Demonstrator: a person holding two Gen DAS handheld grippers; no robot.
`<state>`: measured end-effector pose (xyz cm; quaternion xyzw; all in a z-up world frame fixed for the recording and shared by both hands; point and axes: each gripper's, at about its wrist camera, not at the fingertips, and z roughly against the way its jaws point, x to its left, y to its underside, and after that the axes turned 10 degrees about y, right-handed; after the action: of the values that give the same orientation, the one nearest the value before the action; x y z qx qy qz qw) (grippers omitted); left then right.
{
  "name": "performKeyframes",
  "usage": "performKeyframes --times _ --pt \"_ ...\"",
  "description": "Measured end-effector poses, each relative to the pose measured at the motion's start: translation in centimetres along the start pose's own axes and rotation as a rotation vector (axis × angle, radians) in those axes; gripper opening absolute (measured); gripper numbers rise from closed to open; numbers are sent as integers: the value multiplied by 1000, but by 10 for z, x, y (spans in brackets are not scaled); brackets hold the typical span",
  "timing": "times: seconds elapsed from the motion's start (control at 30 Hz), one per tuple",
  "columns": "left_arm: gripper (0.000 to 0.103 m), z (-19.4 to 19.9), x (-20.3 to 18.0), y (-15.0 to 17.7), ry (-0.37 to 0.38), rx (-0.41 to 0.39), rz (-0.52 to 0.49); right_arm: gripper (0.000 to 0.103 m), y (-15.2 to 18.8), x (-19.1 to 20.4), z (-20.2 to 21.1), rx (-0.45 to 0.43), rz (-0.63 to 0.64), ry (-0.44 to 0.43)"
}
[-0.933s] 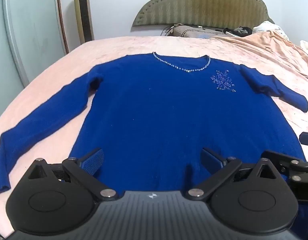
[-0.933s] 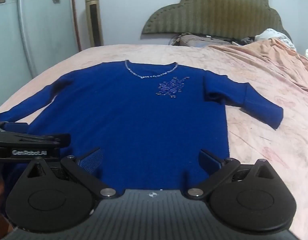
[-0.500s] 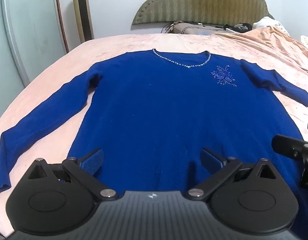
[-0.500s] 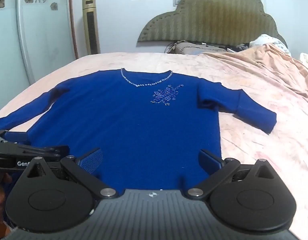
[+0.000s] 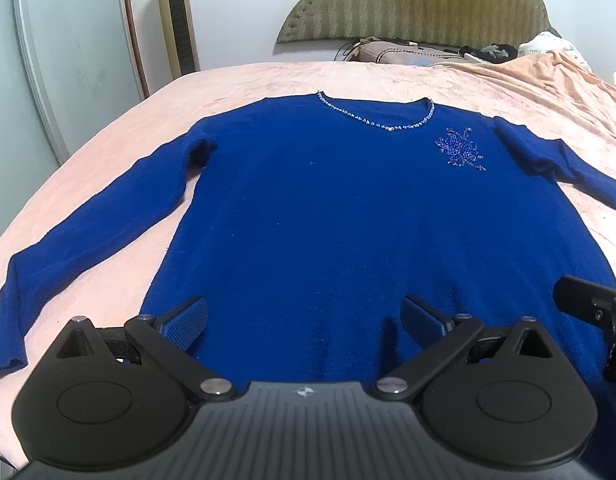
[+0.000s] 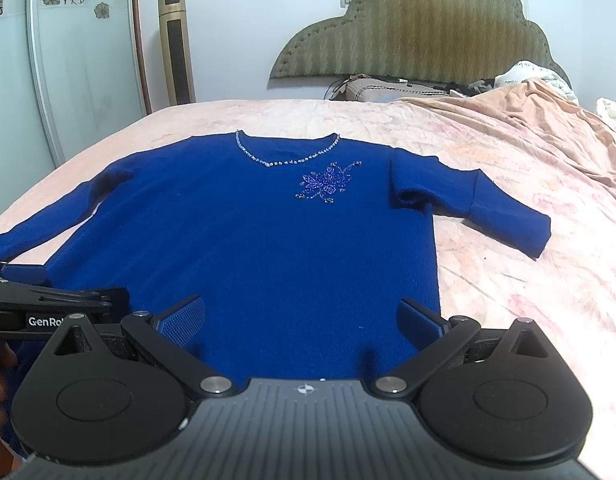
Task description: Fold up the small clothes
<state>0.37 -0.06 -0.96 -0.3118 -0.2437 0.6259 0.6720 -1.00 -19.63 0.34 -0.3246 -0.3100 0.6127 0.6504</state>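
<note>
Tongs (image 5: 304, 320) have drawn back from the flat sweater (image 5: 348, 220).

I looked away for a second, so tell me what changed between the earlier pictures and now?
Both claws drew back and tilted up: the blue sweater sits lower and farther off in the right wrist view, with more wall above the headboard. Left claw and right claw remain open, holding nothing. The sweater stays spread flat on the bed, unfolded.

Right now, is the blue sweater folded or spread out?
Spread out. The blue sweater lies flat on the bed, front up, both sleeves out to the sides, no fold yet.
</note>
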Motion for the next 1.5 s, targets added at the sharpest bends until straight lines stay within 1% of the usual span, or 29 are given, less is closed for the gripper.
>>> performKeyframes --times 0.2,0.33,0.6,0.83,1.0,1.17,1.33,1.5 --pt "103 1 -1 0 -21 -2 -4 103 1 -1 -1 2 -1 -7" --pt "103 1 0 0 -13 1 3 103 1 0 -2 2 -2 -5" --pt "103 0 -1 0 -26 13 6 103 1 -1 -2 5 -2 -10" --pt "103 0 0 0 -25 13 6 103 -2 -6 5 -36 -27 -50" --pt "103 -1 -1 -1 -25 14 4 103 -2 -6 1 -23 -30 -37" --pt "103 -2 0 -2 -23 16 8 103 -2 -7 -1 -14 -48 -43" --pt "103 -3 -1 -1 -25 20 7 103 -1 -5 -2 -13 -29 -51" --pt "103 -4 -3 -2 -23 20 -1 103 -2 -3 -2 -19 -9 -30"
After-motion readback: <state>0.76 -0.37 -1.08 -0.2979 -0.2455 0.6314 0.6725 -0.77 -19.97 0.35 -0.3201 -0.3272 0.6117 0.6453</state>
